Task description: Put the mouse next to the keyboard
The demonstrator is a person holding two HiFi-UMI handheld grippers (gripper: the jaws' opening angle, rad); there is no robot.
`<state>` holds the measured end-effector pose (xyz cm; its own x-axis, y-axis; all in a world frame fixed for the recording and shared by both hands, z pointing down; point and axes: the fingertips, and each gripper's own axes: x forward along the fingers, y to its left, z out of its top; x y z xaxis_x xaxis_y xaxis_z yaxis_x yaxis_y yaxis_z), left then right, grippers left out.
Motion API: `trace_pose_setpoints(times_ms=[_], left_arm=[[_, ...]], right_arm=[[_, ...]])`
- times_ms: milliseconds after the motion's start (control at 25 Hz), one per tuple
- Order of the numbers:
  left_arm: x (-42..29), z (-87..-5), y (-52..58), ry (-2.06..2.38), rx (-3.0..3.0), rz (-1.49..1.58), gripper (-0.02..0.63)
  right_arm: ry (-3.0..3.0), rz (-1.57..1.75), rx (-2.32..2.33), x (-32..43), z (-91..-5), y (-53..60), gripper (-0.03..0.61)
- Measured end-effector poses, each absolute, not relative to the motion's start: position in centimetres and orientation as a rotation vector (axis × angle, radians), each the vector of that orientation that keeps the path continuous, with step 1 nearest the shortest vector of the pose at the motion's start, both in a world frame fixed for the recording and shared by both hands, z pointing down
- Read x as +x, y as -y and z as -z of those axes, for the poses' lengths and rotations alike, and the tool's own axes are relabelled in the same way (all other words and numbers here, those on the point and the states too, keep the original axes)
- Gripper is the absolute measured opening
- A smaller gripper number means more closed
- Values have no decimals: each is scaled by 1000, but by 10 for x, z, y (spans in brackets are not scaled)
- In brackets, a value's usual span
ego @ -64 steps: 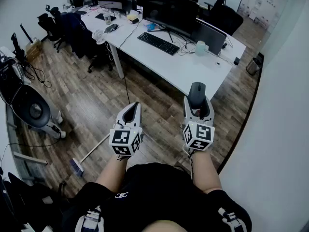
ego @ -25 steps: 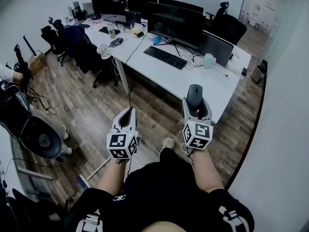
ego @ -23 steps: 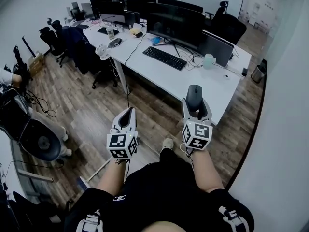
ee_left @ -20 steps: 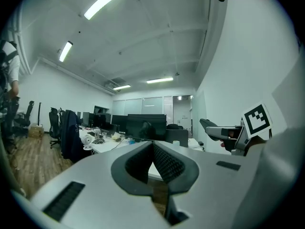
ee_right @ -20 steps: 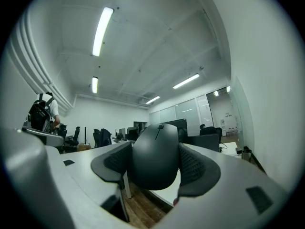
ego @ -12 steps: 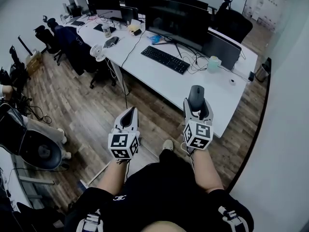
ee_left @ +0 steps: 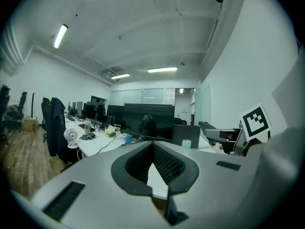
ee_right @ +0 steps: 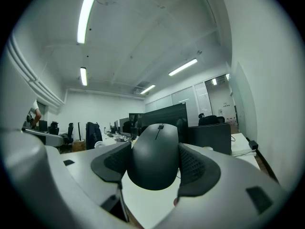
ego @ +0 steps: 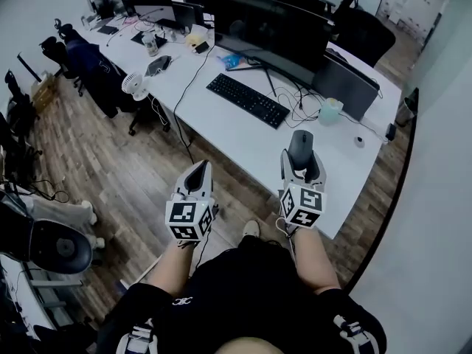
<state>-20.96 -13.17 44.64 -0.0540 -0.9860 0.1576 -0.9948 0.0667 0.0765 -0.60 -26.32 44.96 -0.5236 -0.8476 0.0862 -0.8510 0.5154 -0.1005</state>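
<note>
The right tongs (ego: 302, 159) were clamped on the mouse (ee_right: 155, 156), with one ribbed dark pad (ee_right: 196, 168) pressed on each of its sides. The mouse was black, with a smooth matte shell of rounded oval shape and a thin line down the middle to the wheel. Its long axis ran along the tongs, and the wheel end pointed away from the person, toward the far edge of the tabletop (ego: 243, 144). It was held in the air, and in the head view it appeared over the white tabletop, close to the near edge and toward the right end. How high it was above the surface, I cannot tell.

The keyboard (ego: 247, 100) was black, flat and long. It lay farther in on the tabletop, in front of a wide dark monitor (ego: 269, 28), well apart from the mouse and to the left of it.

The left tongs (ego: 200, 168) had grey, smooth plastic jaws that were together at the tips, with nothing between the ribbed pads (ee_left: 167, 163). They hung over the wooden floor (ego: 110, 161), before the near edge of the tabletop.
</note>
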Motion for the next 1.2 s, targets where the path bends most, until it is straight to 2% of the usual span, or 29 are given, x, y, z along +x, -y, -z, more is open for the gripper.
trace_pose_setpoints(times_ms=[600,1200], left_arm=[[-220,-455,330,2074,2086,-149,12],[-205,-482,414,1847,2229,-187,12]], right_arm=[[2621,-337,1563,-7,-480,441,324],[2410,-469,1713,17,-527,483,324]])
